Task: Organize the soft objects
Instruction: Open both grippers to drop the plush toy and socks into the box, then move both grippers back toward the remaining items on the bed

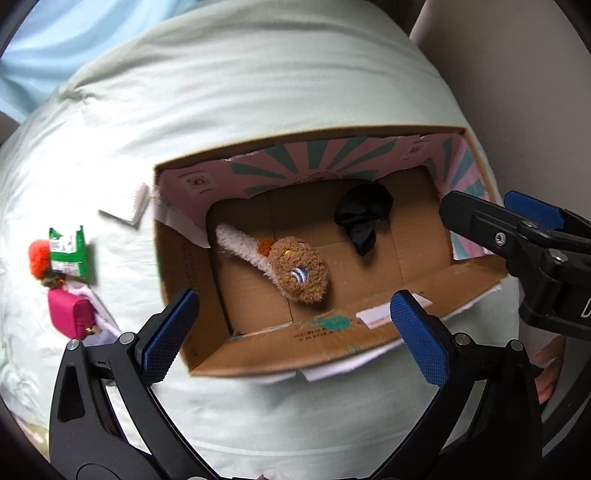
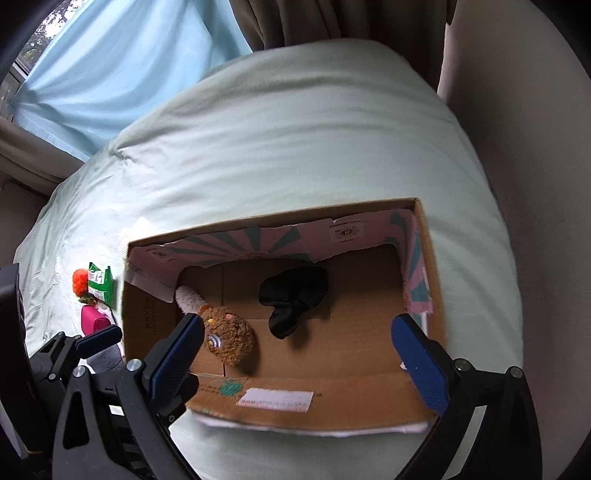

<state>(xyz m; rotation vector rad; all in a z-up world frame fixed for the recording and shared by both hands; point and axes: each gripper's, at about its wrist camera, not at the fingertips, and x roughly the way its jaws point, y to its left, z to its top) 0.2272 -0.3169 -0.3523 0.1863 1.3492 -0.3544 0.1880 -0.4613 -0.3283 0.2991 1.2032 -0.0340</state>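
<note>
My left gripper (image 1: pixel 295 332) and right gripper (image 2: pixel 308 354) both spread wide, nothing held, over the cardboard box (image 2: pixel 155 317). Brown plush (image 1: pixel 299 273) and black cloth (image 1: pixel 364 218) inside. Box on pale green bedsheet (image 2: pixel 295 140); blue curtain (image 2: pixel 122 66) behind.

A pale mint-green bedsheet (image 2: pixel 295 129) covers the bed, wrinkled toward the far left corner. Beyond that corner hangs a light blue sheer curtain (image 2: pixel 122 66), with a heavier brown-beige drape (image 2: pixel 314 18) to its right and a plain beige wall (image 2: pixel 535 147) along the right side. On the sheet at the left lies a green and white printed plastic packet (image 1: pixel 68 254), and farther along, close to it, a small flat white card-like piece (image 1: pixel 127 206).
</note>
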